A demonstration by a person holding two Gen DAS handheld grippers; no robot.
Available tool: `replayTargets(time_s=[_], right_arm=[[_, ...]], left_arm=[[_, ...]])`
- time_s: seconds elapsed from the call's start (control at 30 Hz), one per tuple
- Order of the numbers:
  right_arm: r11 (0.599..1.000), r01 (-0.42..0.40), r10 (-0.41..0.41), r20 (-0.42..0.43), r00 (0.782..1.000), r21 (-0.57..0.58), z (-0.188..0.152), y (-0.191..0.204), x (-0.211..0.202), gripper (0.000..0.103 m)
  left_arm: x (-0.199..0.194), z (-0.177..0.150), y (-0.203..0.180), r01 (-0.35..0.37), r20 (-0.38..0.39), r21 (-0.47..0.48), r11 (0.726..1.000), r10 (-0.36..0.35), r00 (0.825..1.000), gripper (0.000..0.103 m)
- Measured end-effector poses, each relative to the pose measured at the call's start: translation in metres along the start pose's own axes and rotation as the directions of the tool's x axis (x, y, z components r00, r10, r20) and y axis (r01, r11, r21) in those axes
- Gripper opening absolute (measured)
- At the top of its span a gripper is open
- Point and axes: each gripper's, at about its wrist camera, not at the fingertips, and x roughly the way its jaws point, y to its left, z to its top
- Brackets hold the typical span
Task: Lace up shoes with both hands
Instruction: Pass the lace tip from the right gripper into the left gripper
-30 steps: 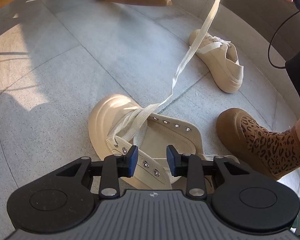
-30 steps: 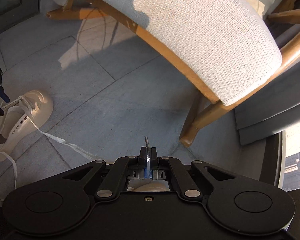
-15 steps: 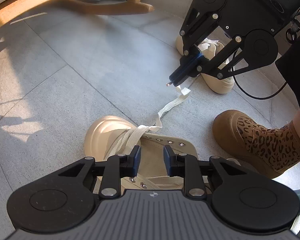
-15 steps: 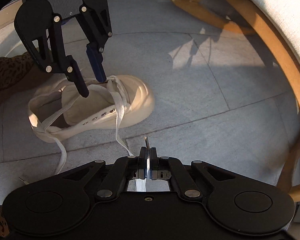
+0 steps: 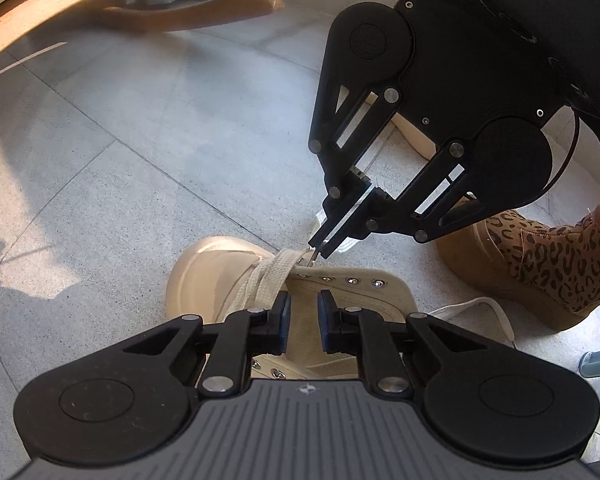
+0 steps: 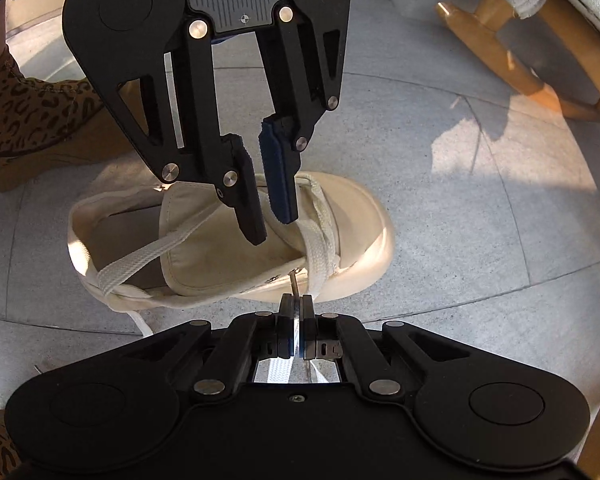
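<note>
A cream canvas shoe (image 5: 204,280) lies on the grey floor, its toe away from my left gripper (image 5: 302,312). That gripper hovers over the tongue with its jaws closing; a narrow gap shows and nothing is pinched in it. A flat white lace (image 5: 276,276) crosses the lowest eyelets. My right gripper (image 6: 297,308) is shut on the lace (image 6: 316,248) near its end. The stiff lace tip (image 6: 294,284) sticks out of the jaws and points at an eyelet (image 6: 296,270) on the near side of the shoe (image 6: 360,216). In the right wrist view the left gripper (image 6: 271,230) hangs just above the tongue.
A person's leopard-print boot (image 5: 540,264) stands right beside the shoe's heel. A second cream shoe (image 5: 416,140) lies farther back, mostly hidden by the right gripper. A wooden rocking chair (image 6: 512,64) stands beyond the toe. The floor is grey stone tile.
The right gripper came down from high up and swung in close to the shoe's eyelets, so the lace went slack. The left jaws narrowed over the tongue.
</note>
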Motion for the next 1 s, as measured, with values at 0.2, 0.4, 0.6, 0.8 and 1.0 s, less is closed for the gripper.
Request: replayTargets(time_s=[0.2,0.4,0.6,0.8,1.0], right_arm=[[1.000,-0.005,0.005,0.019,1.000,0.009,-0.001,-0.003,-0.004,0.000],[1.000,-0.009,0.010,0.020,1.000,-0.023,0.000,-0.001,0.000,0.000],[0.999,-0.008,0.009,0.011,1.000,-0.046,0.000,0.001,0.002,0.000],[0.998,-0.002,0.002,0.010,1.000,-0.057,0.003,0.003,0.002,0.000],[0.996,0.002,0.001,0.025,1.000,-0.089,0.005,0.005,0.003,0.000]], left_arm=[[0.006,0.002,-0.003,-0.001,-0.007,0.030,1.000,0.001,1.000,0.013],[0.010,0.003,-0.003,-0.003,-0.021,0.055,0.998,0.004,1.000,0.013],[0.010,0.005,-0.004,0.008,-0.018,0.060,0.998,-0.007,1.000,0.013],[0.011,0.005,-0.004,0.013,-0.019,0.054,0.998,-0.012,1.000,0.013],[0.012,0.006,-0.003,0.019,-0.026,0.051,0.999,-0.018,1.000,0.013]])
